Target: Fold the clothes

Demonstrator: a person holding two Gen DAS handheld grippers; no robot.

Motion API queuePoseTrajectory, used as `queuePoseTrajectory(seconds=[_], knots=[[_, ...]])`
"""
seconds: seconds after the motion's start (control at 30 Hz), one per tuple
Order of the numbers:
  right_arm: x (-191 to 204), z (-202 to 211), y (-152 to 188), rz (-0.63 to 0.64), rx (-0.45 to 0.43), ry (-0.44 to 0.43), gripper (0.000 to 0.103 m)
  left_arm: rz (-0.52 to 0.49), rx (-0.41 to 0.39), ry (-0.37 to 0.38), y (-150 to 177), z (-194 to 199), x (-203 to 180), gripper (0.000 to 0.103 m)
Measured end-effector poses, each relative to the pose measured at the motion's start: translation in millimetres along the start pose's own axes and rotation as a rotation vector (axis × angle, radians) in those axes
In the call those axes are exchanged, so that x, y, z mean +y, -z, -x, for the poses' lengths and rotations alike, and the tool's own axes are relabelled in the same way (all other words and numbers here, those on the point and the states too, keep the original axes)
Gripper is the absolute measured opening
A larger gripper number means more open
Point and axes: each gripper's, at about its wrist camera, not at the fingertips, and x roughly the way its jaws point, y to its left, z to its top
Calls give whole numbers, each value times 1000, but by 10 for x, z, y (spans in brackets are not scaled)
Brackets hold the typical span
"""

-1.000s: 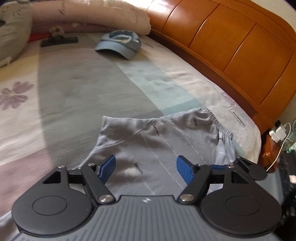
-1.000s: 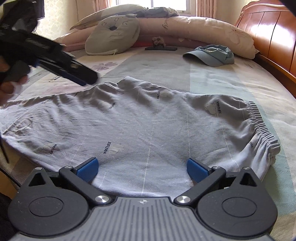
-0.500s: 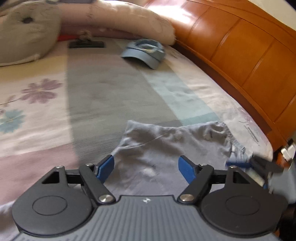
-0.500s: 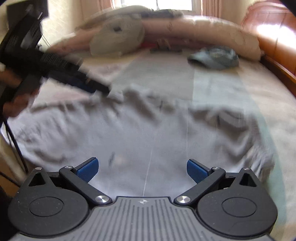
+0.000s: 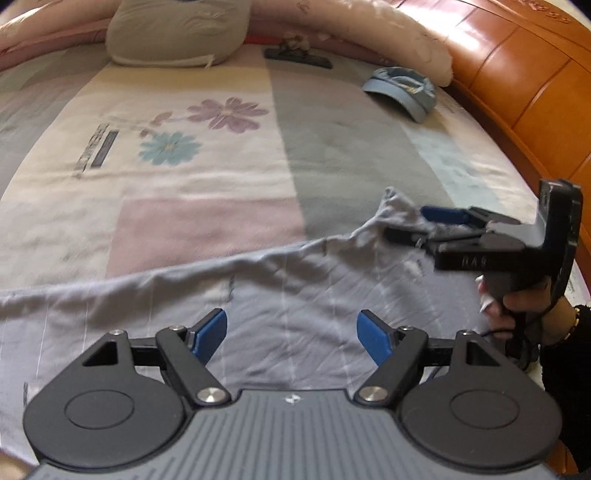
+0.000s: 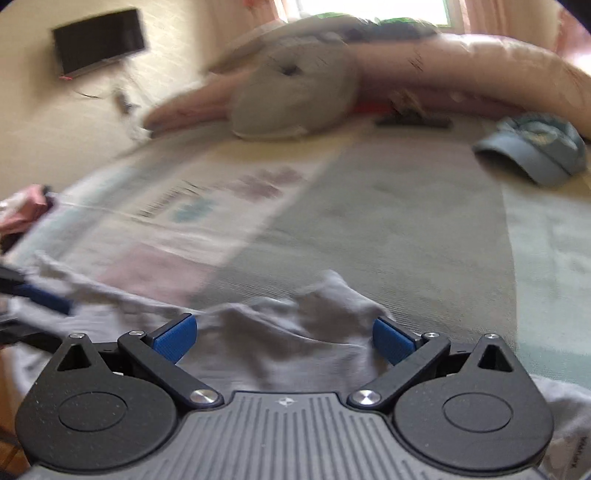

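A pair of grey trousers [image 5: 295, 295] lies spread across the near part of the bed; it also shows in the right wrist view [image 6: 291, 332], bunched at its far edge. My left gripper [image 5: 291, 332] is open just above the cloth, holding nothing. My right gripper [image 6: 284, 338] is open, its jaws on either side of the raised crotch fold. In the left wrist view the right gripper [image 5: 413, 223] reaches in from the right with that raised fold between its fingers. The left gripper's blue tip [image 6: 44, 297] shows at the left edge of the right wrist view.
A blue cap [image 5: 402, 92] lies at the far right of the bed, a grey cushion [image 5: 177, 33] and long pink pillow [image 5: 388, 40] at the head. The wooden headboard [image 5: 517, 92] runs along the right. A dark flat object [image 5: 295, 59] lies by the pillows.
Both grippers have swung left and forward over the trousers. The right gripper has come to the raised far fold; the left gripper has moved toward the leg end. Both stayed open.
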Motion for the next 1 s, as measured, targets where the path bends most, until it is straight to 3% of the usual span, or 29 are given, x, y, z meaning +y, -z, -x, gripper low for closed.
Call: queuePoseTrajectory(seconds=[0.1,0.27,0.43,0.53,0.63,0.73,0.83,1.0], knots=[[-62,184,-15,-61,-13,16,103,-29,-2,1,46,27,-13,77],[-129,1026,174,-178,-87,68,103,-122,-16,36,23,18,-130,79],[-453,1898,752,-529,-168,159,103,-220,-19,113,-15,-47,-289,81],[-686,2223,1196,-758,-216,203,103,-254,-8,153,-29,-104,-367,81],[-907,2263,1513,-914,-250,150,103,-281,4,181,-34,-152,-440,81],[-1070,2130,1595,-965,-264,94,103,-290,11,191,-22,-146,-453,81],[-1232,1963,1582,-975,-278,28,103,-272,9,171,1,-105,-402,81],[-1348,1777,1328,-909,-246,-1,103,-235,2,149,2,-83,-331,81]])
